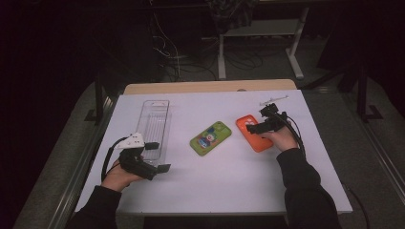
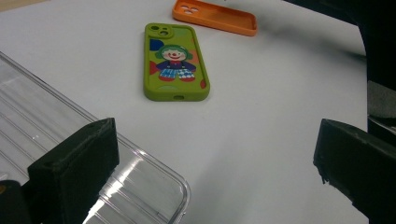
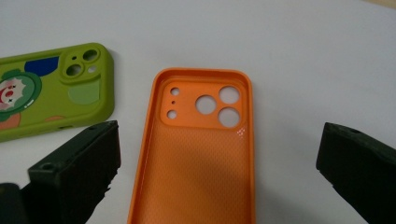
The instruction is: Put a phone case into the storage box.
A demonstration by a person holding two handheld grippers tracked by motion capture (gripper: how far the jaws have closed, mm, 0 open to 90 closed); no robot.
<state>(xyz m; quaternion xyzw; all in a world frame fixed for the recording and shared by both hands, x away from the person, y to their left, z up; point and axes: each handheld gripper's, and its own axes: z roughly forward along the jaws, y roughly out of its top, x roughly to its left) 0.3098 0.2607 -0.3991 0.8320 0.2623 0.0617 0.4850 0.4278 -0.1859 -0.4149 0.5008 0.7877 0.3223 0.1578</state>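
Jaws spread wide, holding nothing, the right gripper [image 1: 264,125] hovers over the orange phone case [image 3: 201,154] near the bench's right edge, likely about to descend and pinch its sides.

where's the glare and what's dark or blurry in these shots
High view: surroundings nearly black, the table lit. Left gripper view: glare on the clear tray rim, near jaws soft. Right gripper view: small highlight on the orange case by the lens holes, jaws blurred.
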